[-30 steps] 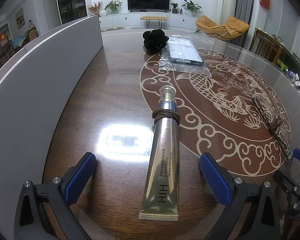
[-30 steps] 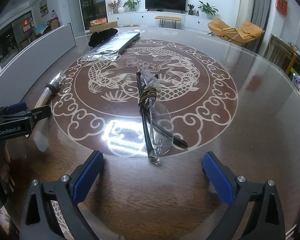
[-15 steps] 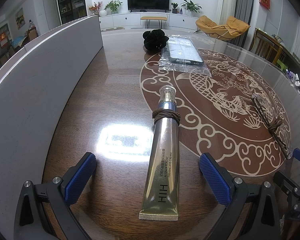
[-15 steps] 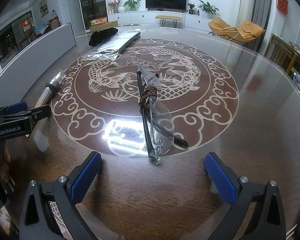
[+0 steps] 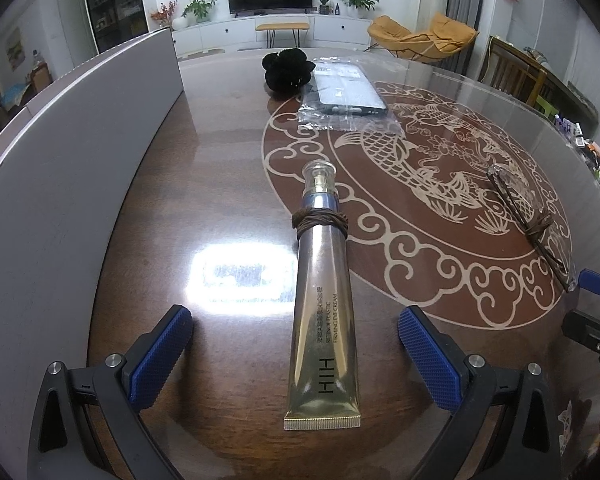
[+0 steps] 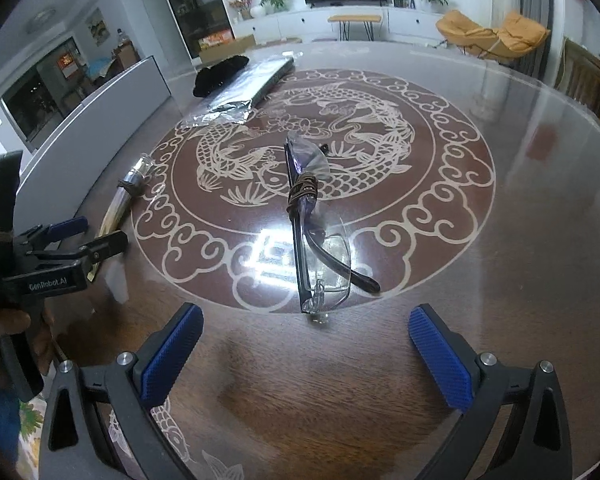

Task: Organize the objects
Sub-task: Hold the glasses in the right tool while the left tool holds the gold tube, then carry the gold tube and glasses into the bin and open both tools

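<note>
A gold cream tube with a brown hair tie wound round its neck lies on the glass table, its flat end between the fingers of my open left gripper. It also shows in the right wrist view. Clear glasses with a brown tie on them lie just ahead of my open right gripper. The glasses also show in the left wrist view. Neither gripper touches anything.
A black scrunchie and a phone in a clear plastic bag lie at the far side. A grey curved panel stands along the table's left. The left gripper shows in the right wrist view.
The right gripper has drawn back slightly from the glasses. The left gripper and the tube have not moved.
</note>
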A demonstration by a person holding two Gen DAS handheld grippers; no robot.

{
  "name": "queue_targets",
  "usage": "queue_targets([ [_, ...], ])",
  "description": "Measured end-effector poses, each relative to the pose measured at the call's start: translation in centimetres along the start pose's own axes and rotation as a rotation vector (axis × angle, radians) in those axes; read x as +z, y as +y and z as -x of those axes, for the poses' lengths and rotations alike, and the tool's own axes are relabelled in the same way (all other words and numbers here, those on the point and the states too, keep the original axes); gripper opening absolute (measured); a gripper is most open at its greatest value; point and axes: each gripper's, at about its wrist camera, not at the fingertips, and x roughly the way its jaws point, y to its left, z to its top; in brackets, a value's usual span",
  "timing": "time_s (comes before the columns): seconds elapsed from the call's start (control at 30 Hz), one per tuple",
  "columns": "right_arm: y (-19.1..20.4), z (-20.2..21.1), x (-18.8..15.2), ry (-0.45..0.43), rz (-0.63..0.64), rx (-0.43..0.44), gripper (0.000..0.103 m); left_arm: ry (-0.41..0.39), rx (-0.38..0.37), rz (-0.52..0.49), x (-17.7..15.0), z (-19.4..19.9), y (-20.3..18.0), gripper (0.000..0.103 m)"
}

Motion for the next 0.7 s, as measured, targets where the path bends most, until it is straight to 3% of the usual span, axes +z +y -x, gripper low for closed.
queue_targets([
  [0.33, -0.3, -1.6, 2.6, 0.109, -0.011, -0.007, 0.103, 0.029, -0.007, -0.008, 1.3, -0.6, -0.9, 0.103],
  [0.37, -0.1, -2.0, 3.1, 0.125, -0.002, -0.012, 0.103, 0.030, -0.017, -0.027, 1.7, -0.9, -1.6, 0.101],
  [0.4, 0.2, -2.5, 3.9, 0.139, 0.011, -0.018, 0.102, 0.007, -0.028, -0.045, 2.0, -0.8, -2.1, 0.079],
  [0.43, 0.5, -2.8, 4.6, 0.147, 0.029, -0.027, 0.092, -0.020, -0.039, -0.062, 2.2, -0.6, -2.6, 0.065],
  [0.47, 0.8, -3.1, 5.1, 0.151, 0.048, -0.036, 0.066, -0.036, -0.048, -0.084, 2.5, -0.5, -3.2, 0.039],
  [0.5, 1.2, -3.3, 5.7, 0.150, 0.074, -0.062, 0.055, -0.039, -0.062, -0.090, 2.7, -0.5, -3.4, 0.024],
  [0.53, 1.4, -3.4, 6.1, 0.152, 0.097, -0.084, 0.032, -0.038, -0.066, -0.098, 2.9, -0.5, -3.7, 0.024],
  [0.57, 1.4, -3.4, 6.4, 0.158, 0.102, -0.080, 0.027, -0.045, -0.091, -0.098, 2.8, -0.3, -3.8, 0.024],
  [0.7, 0.6, -0.9, 6.4, 0.113, 0.071, -0.042, 0.027, -0.136, -0.159, -0.096, 1.2, 2.4, -3.6, 0.024],
])
